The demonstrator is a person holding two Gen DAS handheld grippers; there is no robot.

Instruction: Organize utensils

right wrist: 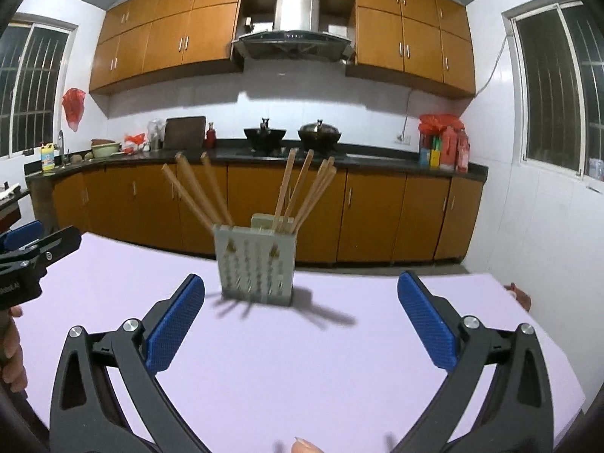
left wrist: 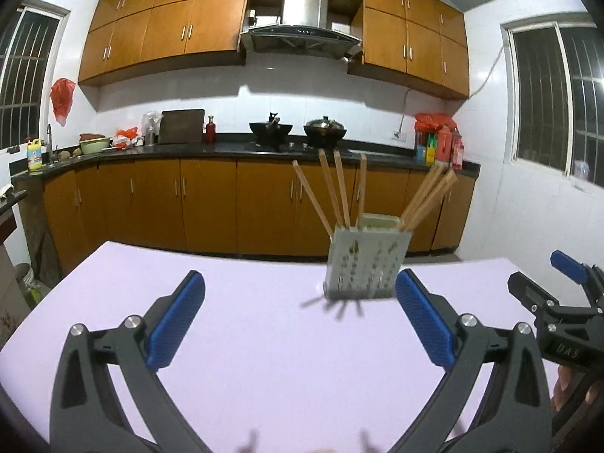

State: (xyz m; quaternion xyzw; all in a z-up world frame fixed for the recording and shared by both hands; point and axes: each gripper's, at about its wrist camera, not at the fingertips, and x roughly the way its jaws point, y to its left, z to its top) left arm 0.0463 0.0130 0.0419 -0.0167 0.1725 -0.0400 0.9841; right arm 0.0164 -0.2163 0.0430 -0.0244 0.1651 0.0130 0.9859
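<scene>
Two grippers, both mine, hover above a pale lilac table (left wrist: 264, 339). My left gripper (left wrist: 300, 315) has its blue-padded fingers (left wrist: 175, 326) spread wide, with nothing between them. My right gripper (right wrist: 301, 317) is likewise spread wide and holds nothing; it also shows at the right edge of the left wrist view, as the left one shows at the left edge of the right wrist view.

The utensil holder (left wrist: 364, 264), a grey perforated box, stands upright on the table, ahead of both grippers and apart from them. In the left wrist view it lies just past my right-hand fingertip; in the right wrist view it sits left of centre. Wooden chopsticks (left wrist: 341, 188) stand in it, thin ends down, fanned in two bunches: one leaning left, one leaning right. Motion blur softens them, so I count roughly seven and cannot be sure. Their shadows fall on the table at the holder's base.

Background: a dark counter (left wrist: 226, 149) over orange cabinets, carrying two woks (left wrist: 271, 130), and a range hood (left wrist: 302, 32) above.
</scene>
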